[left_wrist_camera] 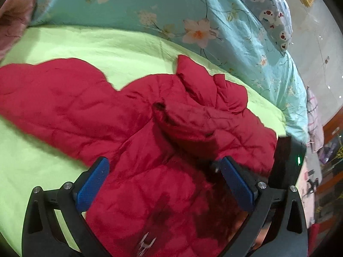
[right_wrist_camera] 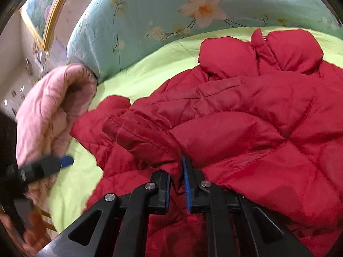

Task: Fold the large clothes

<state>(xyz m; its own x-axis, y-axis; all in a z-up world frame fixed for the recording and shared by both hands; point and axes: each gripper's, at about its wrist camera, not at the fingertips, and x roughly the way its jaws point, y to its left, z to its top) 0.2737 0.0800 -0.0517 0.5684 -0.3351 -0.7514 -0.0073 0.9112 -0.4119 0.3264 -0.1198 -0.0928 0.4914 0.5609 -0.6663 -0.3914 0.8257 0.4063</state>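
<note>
Red quilted puffer jacket (left_wrist_camera: 150, 115): spread rumpled across the lime-green bedsheet (left_wrist_camera: 90, 47), one sleeve laid over the body, collar end toward the duvet; it fills most of both wrist views.
Lime-green bedsheet: covers the mattress under the jacket, bare along the jacket's far edge and beside its sleeve.
Turquoise floral duvet (left_wrist_camera: 133, 2): heaped along the far side of the sheet, apart from the jacket.
Pillow with a cartoon-animal print (left_wrist_camera: 270, 10): lies on the duvet near the bed's edge.
Pink padded garment (right_wrist_camera: 51, 111): bunched at the sheet's edge, just beside the jacket's sleeve.
Left gripper (left_wrist_camera: 163, 171): blue pads spread wide above the jacket body, holding nothing.
Right gripper (right_wrist_camera: 176, 184): jaws drawn nearly together, pinching a fold of the red jacket at its near edge.
</note>
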